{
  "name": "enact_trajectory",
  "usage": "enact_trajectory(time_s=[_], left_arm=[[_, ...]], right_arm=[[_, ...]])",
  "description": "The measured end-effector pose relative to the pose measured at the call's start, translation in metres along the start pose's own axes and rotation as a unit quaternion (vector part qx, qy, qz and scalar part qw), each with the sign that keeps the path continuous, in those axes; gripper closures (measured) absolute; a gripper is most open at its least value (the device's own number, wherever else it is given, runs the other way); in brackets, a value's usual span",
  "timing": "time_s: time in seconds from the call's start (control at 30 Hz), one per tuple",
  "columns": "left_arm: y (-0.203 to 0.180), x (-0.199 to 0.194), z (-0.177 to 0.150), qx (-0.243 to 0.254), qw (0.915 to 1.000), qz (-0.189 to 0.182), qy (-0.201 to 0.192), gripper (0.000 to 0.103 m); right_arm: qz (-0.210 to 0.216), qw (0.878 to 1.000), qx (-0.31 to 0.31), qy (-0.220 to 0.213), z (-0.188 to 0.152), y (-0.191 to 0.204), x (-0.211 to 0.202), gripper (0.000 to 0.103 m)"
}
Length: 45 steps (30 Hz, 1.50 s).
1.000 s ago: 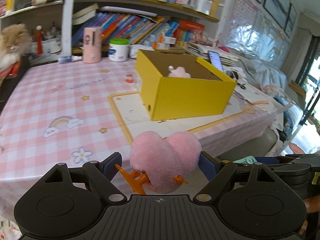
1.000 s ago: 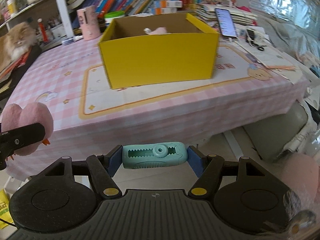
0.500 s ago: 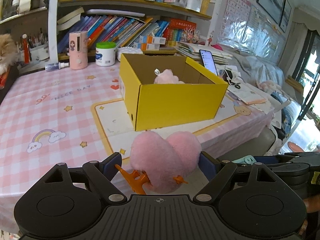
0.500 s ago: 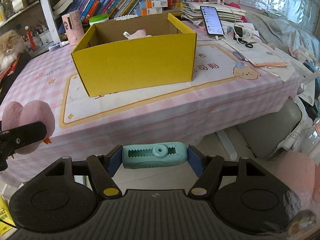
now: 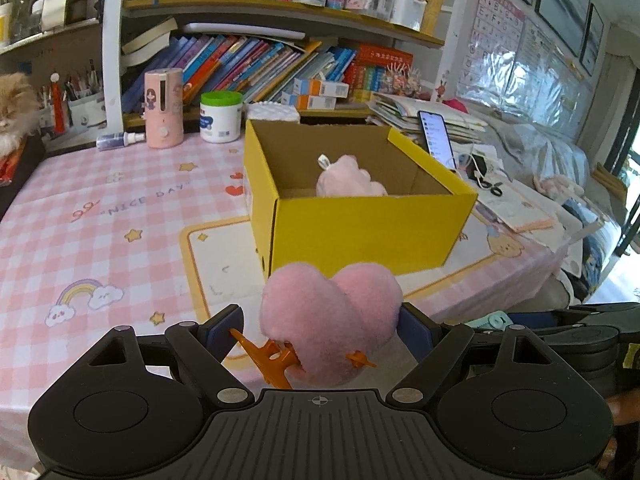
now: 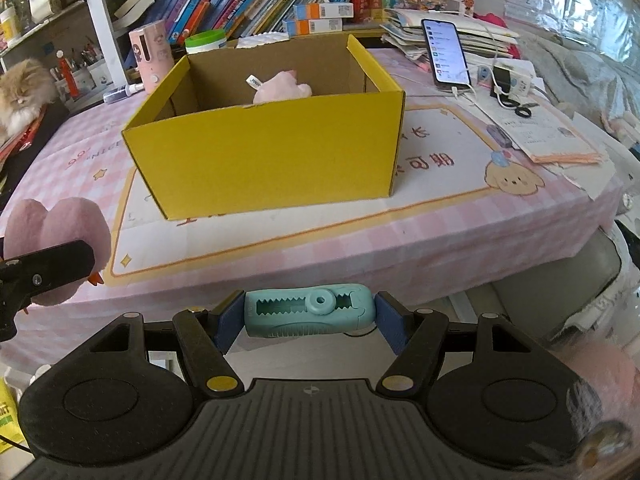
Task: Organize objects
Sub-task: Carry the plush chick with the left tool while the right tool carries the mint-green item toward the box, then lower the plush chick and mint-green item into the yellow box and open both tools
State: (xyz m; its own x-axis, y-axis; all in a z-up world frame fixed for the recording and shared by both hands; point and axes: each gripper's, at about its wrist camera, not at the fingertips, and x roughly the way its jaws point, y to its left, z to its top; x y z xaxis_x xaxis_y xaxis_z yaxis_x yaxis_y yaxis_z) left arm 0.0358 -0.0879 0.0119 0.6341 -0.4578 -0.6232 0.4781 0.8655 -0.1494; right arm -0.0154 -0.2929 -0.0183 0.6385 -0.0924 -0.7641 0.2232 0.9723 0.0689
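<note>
My left gripper (image 5: 320, 326) is shut on a fluffy pink heart-shaped plush with orange feet (image 5: 332, 316), held just before the table's near edge. The same plush (image 6: 60, 236) shows at the left of the right wrist view, beside the left gripper's finger (image 6: 48, 268). A teal plastic clip (image 6: 310, 314) is clamped crosswise in my right gripper (image 6: 310, 320), below and in front of the table edge. On the table stands an open yellow cardboard box (image 5: 360, 224), also the yellow box (image 6: 272, 160), with a pink plush (image 5: 348, 182) inside it.
The pink checked tablecloth (image 5: 100, 220) carries a pink dispenser (image 5: 162, 114), a white jar with green lid (image 5: 221, 116), a phone (image 6: 446, 54) on a cable and papers (image 6: 552, 140) at the right. A fluffy cat (image 5: 14, 108) lies at far left. Bookshelves stand behind.
Both grippers have moved closer to the table and the yellow box, which now looks larger and more central. Each still holds the same thing as before.
</note>
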Motion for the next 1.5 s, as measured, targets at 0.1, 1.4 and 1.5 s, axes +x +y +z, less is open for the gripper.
enact_trajectory(time_s=[0.1, 1.4, 1.5], left_arm=[[-0.005, 0.008, 0.008, 0.002, 1.0, 0.005, -0.006, 0.019], [-0.048, 0.163, 0.12, 0.026, 0.9956, 0.09, 0.01, 0.018], [-0.044, 0.166, 0.121, 0.012, 0.9957, 0.09, 0.021, 0.018]], right_arm=[[0.004, 1.0, -0.006, -0.005, 0.01, -0.006, 0.005, 0.036], [0.1, 0.962, -0.252, -0.035, 0.171, -0.021, 0.128, 0.036], [0.122, 0.957, -0.262, -0.013, 0.176, -0.022, 0.136, 0.036]])
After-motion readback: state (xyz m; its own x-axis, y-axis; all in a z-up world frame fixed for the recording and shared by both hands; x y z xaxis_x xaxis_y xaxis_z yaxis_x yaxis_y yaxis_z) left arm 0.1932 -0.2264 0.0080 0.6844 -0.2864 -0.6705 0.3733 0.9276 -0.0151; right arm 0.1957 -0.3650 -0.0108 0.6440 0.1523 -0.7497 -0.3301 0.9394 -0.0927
